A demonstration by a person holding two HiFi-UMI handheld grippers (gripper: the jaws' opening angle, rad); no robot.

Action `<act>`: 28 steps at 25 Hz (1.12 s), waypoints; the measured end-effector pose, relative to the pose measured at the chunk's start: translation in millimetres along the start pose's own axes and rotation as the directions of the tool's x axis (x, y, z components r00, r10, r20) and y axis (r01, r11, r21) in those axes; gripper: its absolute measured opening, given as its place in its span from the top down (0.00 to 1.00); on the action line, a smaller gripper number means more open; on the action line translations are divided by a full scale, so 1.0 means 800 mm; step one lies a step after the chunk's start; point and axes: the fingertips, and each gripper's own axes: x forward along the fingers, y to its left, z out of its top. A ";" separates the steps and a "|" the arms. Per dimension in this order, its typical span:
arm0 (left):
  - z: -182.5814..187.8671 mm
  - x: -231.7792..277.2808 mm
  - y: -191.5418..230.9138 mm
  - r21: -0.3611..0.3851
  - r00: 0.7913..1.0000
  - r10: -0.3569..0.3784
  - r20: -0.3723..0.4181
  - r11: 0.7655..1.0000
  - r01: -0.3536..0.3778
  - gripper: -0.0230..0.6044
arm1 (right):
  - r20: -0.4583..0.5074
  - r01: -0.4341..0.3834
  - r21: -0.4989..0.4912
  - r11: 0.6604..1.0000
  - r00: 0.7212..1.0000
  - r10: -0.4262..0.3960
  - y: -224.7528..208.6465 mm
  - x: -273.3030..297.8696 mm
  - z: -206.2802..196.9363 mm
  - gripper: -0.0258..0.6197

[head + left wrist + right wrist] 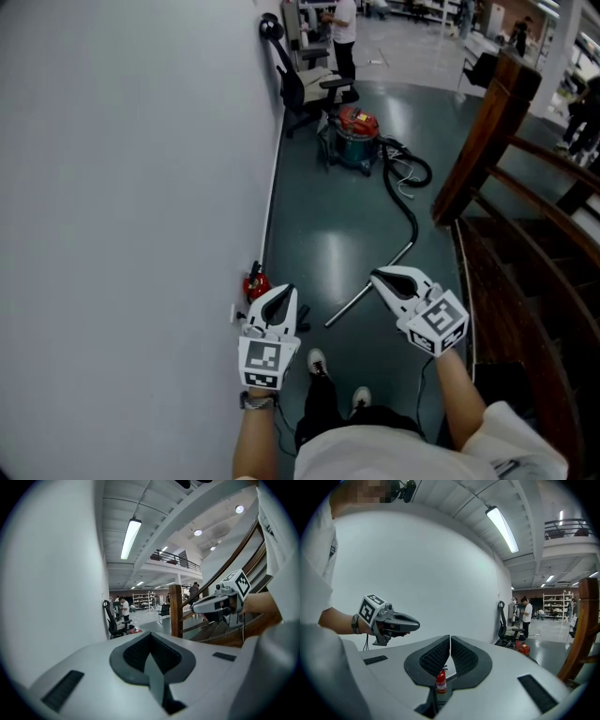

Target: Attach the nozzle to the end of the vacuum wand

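A white wall (pixel 122 187) runs along the left and a wooden stair railing (pixel 487 122) along the right of the dark floor (pixel 347 248). Far ahead stands the vacuum canister (pixel 357 138). Its hose (pixel 405 192) trails back to the vacuum wand (pixel 367 284), which lies slantwise on the floor between the two claws. The left gripper (pixel 279 291) and right gripper (pixel 377 276) both have their jaws pressed together on nothing, held out forward and tipped slightly down. A red fire extinguisher (pixel 255 282) sits at the wall. No nozzle can be made out.
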 end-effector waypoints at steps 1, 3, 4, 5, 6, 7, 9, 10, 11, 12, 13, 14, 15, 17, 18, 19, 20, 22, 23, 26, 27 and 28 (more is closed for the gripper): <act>-0.002 0.001 0.002 0.002 1.000 0.004 -0.003 1.000 -0.004 0.97 | 0.000 -0.003 0.000 1.000 1.000 0.003 -0.001 0.002 -0.001 0.91; -0.006 0.004 0.009 0.006 1.000 0.013 -0.010 1.000 -0.013 0.97 | 0.006 -0.008 -0.001 1.000 1.000 0.008 -0.004 0.010 0.000 0.91; -0.008 0.005 0.012 0.004 1.000 0.018 -0.012 1.000 -0.018 0.97 | 0.009 -0.013 -0.002 1.000 1.000 0.013 -0.005 0.014 0.000 0.91; -0.011 0.007 0.014 0.000 1.000 0.023 -0.012 1.000 -0.023 0.97 | 0.010 -0.018 -0.004 1.000 1.000 0.018 -0.005 0.017 -0.002 0.91; -0.015 0.008 0.015 -0.005 1.000 0.026 -0.012 1.000 -0.027 0.97 | 0.010 -0.023 -0.006 1.000 1.000 0.023 -0.006 0.019 -0.004 0.91; -0.018 0.009 0.015 -0.008 0.999 0.029 -0.012 1.000 -0.029 0.97 | 0.010 -0.027 -0.008 1.000 1.000 0.027 -0.006 0.021 -0.006 0.91; -0.024 0.014 0.017 -0.011 0.999 0.034 -0.012 0.999 -0.035 0.97 | 0.009 -0.033 -0.010 0.999 0.999 0.033 -0.007 0.025 -0.011 0.91; -0.027 0.018 0.019 -0.014 0.999 0.037 -0.012 0.999 -0.037 0.97 | 0.007 -0.035 -0.011 0.999 0.999 0.036 -0.008 0.029 -0.013 0.91; -0.030 0.021 0.022 -0.017 0.999 0.039 -0.011 0.999 -0.039 0.97 | 0.004 -0.038 -0.011 0.999 0.999 0.038 -0.010 0.032 -0.017 0.91; -0.033 0.025 0.025 -0.020 0.999 0.040 -0.010 0.999 -0.040 0.97 | -0.001 -0.039 -0.012 0.999 0.999 0.039 -0.011 0.036 -0.021 0.92; -0.037 0.028 0.028 -0.023 0.999 0.041 -0.009 0.999 -0.041 0.97 | -0.008 -0.039 -0.012 0.999 0.999 0.039 -0.012 0.040 -0.027 0.91; -0.041 0.032 0.030 -0.025 0.999 0.041 -0.008 0.999 -0.041 0.97 | -0.013 -0.038 -0.010 0.999 0.999 0.038 -0.014 0.043 -0.032 0.91; -0.045 0.036 0.032 -0.027 0.999 0.040 -0.008 0.999 -0.040 0.97 | -0.013 -0.037 -0.010 0.999 0.999 0.037 -0.016 0.047 -0.037 0.91; -0.056 0.044 0.035 -0.031 0.999 0.039 -0.009 0.999 -0.039 0.97 | -0.011 -0.038 -0.015 0.999 0.999 0.038 -0.020 0.055 -0.046 0.91; -0.062 0.048 0.037 -0.032 0.999 0.039 -0.011 0.999 -0.039 0.97 | -0.013 -0.038 -0.020 0.999 0.999 0.038 -0.022 0.060 -0.052 0.91; -0.068 0.052 0.039 -0.035 0.999 0.039 -0.014 0.999 -0.039 0.97 | -0.013 -0.039 -0.023 0.999 0.999 0.038 -0.024 0.065 -0.057 0.91; -0.075 0.057 0.041 -0.039 0.999 0.038 -0.017 0.999 -0.039 0.97 | -0.011 -0.039 -0.022 0.999 0.999 0.039 -0.026 0.070 -0.061 0.91; -0.088 0.065 0.044 -0.047 0.999 0.034 -0.022 0.998 -0.035 0.97 | -0.010 -0.038 -0.015 0.999 0.999 0.037 -0.030 0.079 -0.071 0.91; -0.094 0.068 0.045 -0.049 0.999 0.032 -0.023 0.998 -0.033 0.97 | -0.011 -0.037 -0.011 0.999 0.999 0.037 -0.032 0.083 -0.077 0.91; -0.111 0.078 0.053 -0.048 0.999 0.026 -0.029 0.998 -0.028 0.97 | -0.018 -0.033 -0.008 0.999 0.999 0.033 -0.037 0.094 -0.093 0.91; -0.118 0.081 0.057 -0.047 0.999 0.027 -0.030 0.999 -0.029 0.97 | -0.017 -0.032 -0.011 0.999 0.999 0.032 -0.038 0.098 -0.098 0.91; -0.125 0.085 0.061 -0.046 0.999 0.029 -0.031 0.998 -0.031 0.97 | -0.013 -0.033 -0.015 0.999 0.999 0.032 -0.038 0.102 -0.104 0.91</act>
